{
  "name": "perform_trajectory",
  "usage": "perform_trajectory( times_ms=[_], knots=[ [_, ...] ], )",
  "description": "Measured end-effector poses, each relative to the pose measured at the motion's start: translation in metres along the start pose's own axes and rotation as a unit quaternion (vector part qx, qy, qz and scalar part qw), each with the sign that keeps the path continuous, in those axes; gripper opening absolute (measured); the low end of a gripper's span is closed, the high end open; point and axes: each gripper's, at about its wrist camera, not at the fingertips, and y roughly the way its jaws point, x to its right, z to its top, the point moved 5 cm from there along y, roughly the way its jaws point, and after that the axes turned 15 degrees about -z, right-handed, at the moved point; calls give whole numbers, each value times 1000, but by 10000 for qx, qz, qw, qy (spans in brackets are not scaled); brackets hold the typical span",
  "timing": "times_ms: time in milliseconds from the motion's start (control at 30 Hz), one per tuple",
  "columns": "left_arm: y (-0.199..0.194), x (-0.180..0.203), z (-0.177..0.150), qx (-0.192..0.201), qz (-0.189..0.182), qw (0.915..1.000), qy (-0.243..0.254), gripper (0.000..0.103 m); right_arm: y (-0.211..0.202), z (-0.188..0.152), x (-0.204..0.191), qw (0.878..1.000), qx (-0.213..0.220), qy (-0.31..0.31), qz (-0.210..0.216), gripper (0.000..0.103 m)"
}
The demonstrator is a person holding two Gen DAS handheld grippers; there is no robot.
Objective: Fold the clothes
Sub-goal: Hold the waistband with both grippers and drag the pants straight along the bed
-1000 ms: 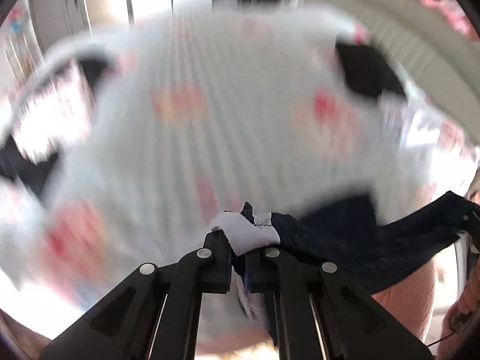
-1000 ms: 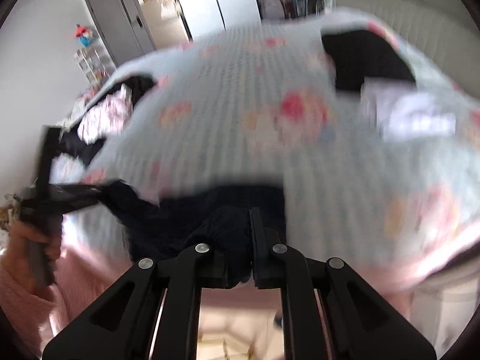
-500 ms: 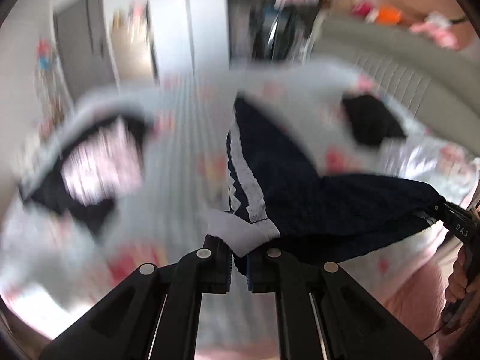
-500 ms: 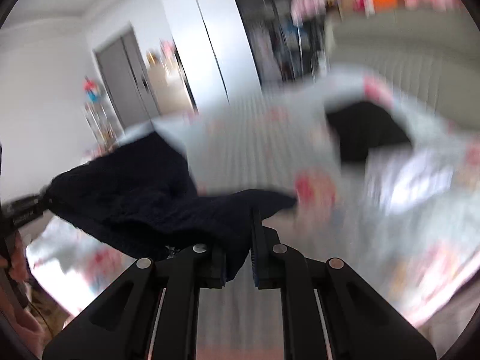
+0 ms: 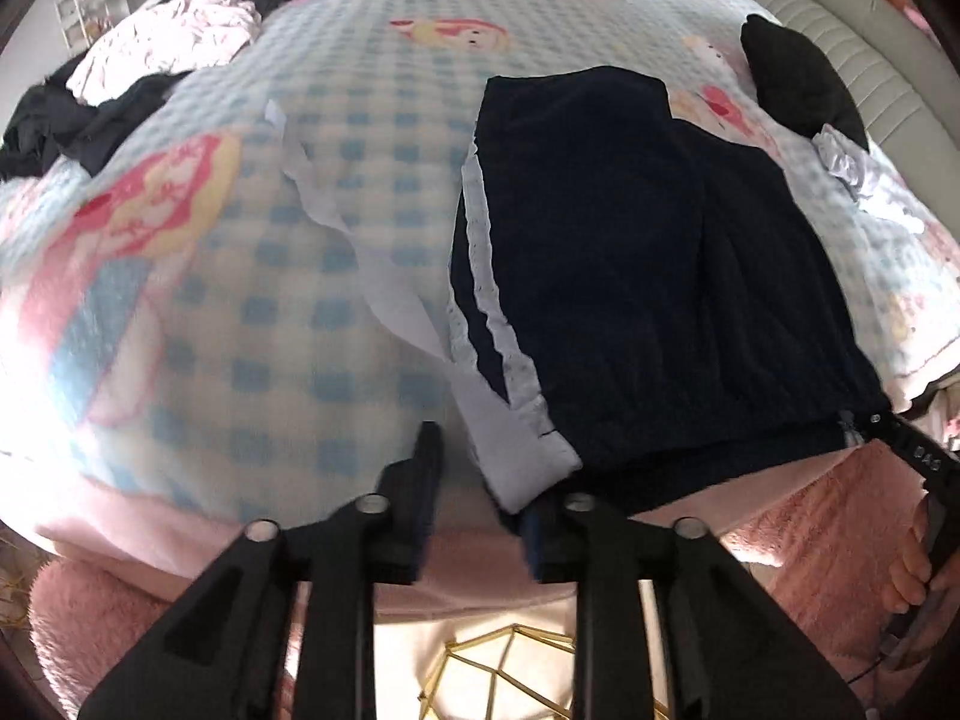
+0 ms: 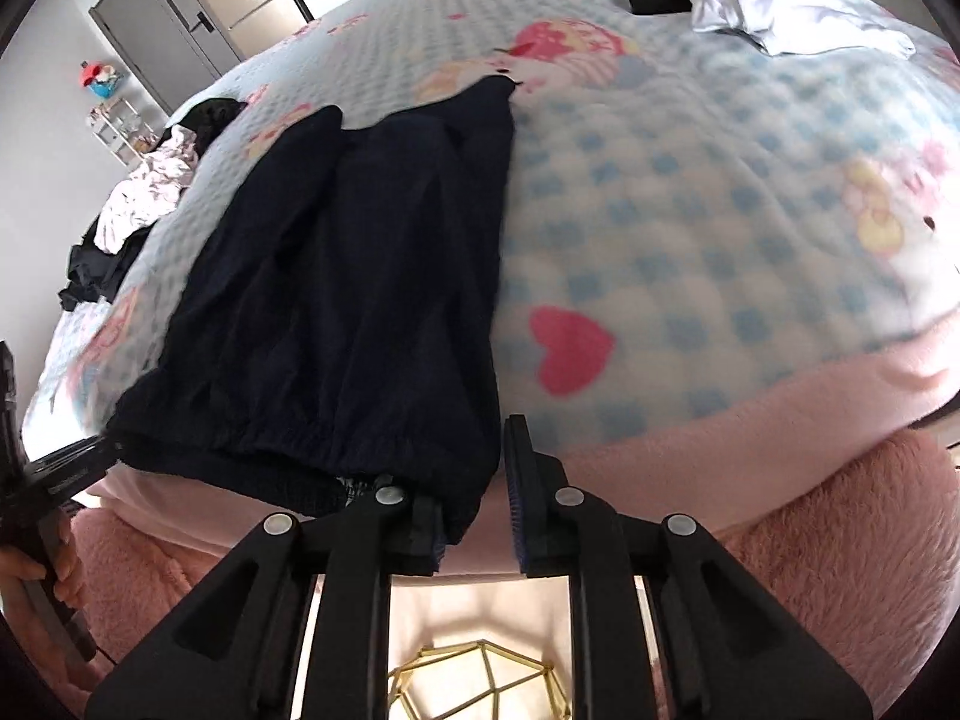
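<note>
- Left wrist view: my left gripper (image 5: 480, 468) has its fingers parted and still spreading — the white-edged corner of the navy garment (image 5: 648, 276) lies between them, loose, with neither finger pressing on it.
- That garment is spread flat on the bed, right of centre in the frame, its near hem along the pink border of the checked blanket (image 5: 252, 276). A white stripe (image 5: 486, 276) runs down its left edge.
- A separate pale strip of cloth (image 5: 384, 282) trails across the blanket just left of the garment.
- Upper left of the frame: a heap of pink and black clothes (image 5: 144, 60). Upper right: a black item (image 5: 792, 78) near the padded headboard, with something white and crumpled just below it.
- At the far right edge, my right gripper (image 5: 900, 438) sits at the garment's other near corner.
- Right wrist view: the right gripper (image 6: 474, 480) fingers are easing apart. The garment's gathered hem (image 6: 336, 312) hangs against the left finger (image 6: 429, 531); the right finger stands clear of it — no pinch.
- Upper right of that frame: a folded white piece (image 6: 792, 12) lies on the blanket.
- My left gripper (image 6: 36, 468) shows at the left edge, held in a hand.
</note>
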Motion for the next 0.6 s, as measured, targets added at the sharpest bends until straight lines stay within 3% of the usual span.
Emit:
perform_trajectory(
  times_ms=[67,200,300,367,500,567,600],
  knots=[
    [-6,1,-3,148,-318,9994,-69,38,-5,-2,-1,10000,37,-7,89,17],
    [-22,6,-2,554,-1014,9931,-175,39,-10,2,-6,9998,113,-126,55,22],
    [-23,8,-1,644,-1083,9918,-224,39,-5,-1,-10,9997,27,-224,-29,22],
    [-33,7,-4,901,-1331,9865,-323,39,-10,-3,-12,9997,117,-203,109,22],
    [-56,-2,-2,1472,-2060,9646,-735,39,-35,0,-9,9968,500,-86,619,23],
    [-59,0,3,1553,-2040,9645,-634,39,-46,4,-4,9931,574,79,1017,23],
    [-56,2,5,1469,-1905,9690,-559,39,-50,7,-2,9918,646,143,1097,23]
  ],
)
